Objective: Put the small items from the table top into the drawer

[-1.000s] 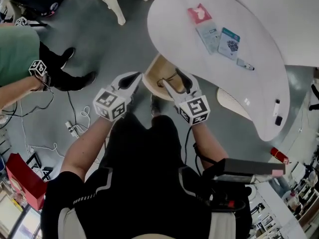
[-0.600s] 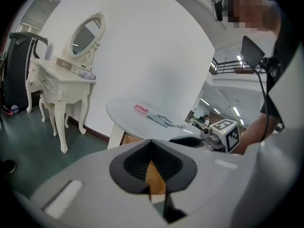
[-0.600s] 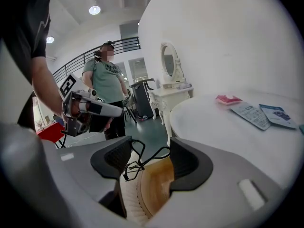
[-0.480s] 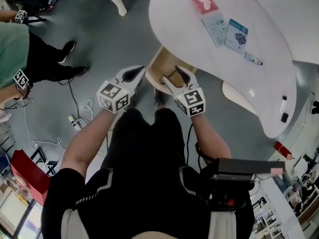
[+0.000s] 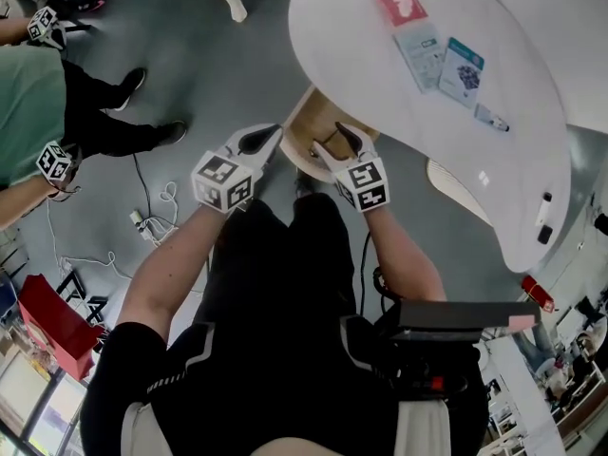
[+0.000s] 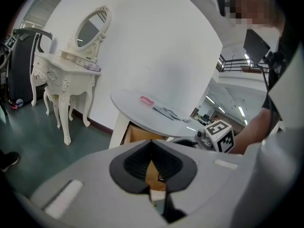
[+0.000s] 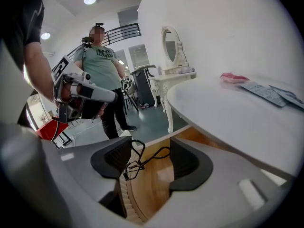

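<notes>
An open wooden drawer [image 5: 302, 139] sits under the rim of a curved white table [image 5: 380, 93]. Seen through the right gripper view, a black wire eyelash curler [image 7: 137, 165] lies on the drawer's wooden floor. It sits between the two fingers of the right gripper [image 7: 149, 156], close to the left-hand finger [image 7: 111, 158]. Whether it touches that finger cannot be told.

The right gripper's fingers are spread wide and pinch nothing. It points down into the drawer mouth.

The left gripper [image 6: 152, 148] hangs just beside it, over the drawer's left edge. Its fingers meet at the tips, with nothing between them.

The other small items lie on the table top, well apart from both grippers. A pink packet [image 5: 401, 6] lies farthest off. A pale packet [image 5: 421, 44] is next to it, then a blue packet [image 5: 463, 68], then a marker [image 5: 491, 118]. Two small dark items [image 5: 543, 231] lie near the table's right end; they are too small to tell what they are.

The floor [image 5: 190, 55] is grey, with a cable [image 5: 152, 221] trailing across it. A person in a green shirt [image 5: 28, 103] stands to the left, holding grippers of their own. A white dressing table [image 6: 66, 68] with an oval mirror stands against the wall.
</notes>
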The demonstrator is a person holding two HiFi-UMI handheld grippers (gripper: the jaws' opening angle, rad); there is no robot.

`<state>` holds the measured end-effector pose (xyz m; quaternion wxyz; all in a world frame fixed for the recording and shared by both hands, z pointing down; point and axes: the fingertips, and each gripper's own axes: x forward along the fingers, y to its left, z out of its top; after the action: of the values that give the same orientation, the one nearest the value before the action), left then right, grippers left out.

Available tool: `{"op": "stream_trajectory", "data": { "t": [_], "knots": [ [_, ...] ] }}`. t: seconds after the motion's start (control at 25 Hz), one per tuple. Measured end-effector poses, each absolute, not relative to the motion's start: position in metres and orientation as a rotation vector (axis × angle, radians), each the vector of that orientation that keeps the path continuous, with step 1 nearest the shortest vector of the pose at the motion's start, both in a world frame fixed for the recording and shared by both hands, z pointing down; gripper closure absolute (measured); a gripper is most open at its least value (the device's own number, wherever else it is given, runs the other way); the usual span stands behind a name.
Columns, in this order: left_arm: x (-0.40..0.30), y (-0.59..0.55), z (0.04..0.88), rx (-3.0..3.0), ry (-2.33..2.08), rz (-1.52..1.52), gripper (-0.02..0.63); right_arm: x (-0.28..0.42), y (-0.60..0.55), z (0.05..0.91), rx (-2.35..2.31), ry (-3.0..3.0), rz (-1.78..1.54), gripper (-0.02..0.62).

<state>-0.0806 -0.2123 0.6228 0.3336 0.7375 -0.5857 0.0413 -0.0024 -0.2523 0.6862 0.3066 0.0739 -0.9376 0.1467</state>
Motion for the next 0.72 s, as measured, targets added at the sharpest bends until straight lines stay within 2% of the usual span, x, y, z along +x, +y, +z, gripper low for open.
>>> {"op": "stream_trajectory", "data": {
  "t": [0.72],
  "knots": [
    [-0.079,-0.215,0.633,1.868,-1.565,0.144,0.606,-0.010,-0.254,0.737,0.056,-2.342,0.498,0.339]
  ]
}}
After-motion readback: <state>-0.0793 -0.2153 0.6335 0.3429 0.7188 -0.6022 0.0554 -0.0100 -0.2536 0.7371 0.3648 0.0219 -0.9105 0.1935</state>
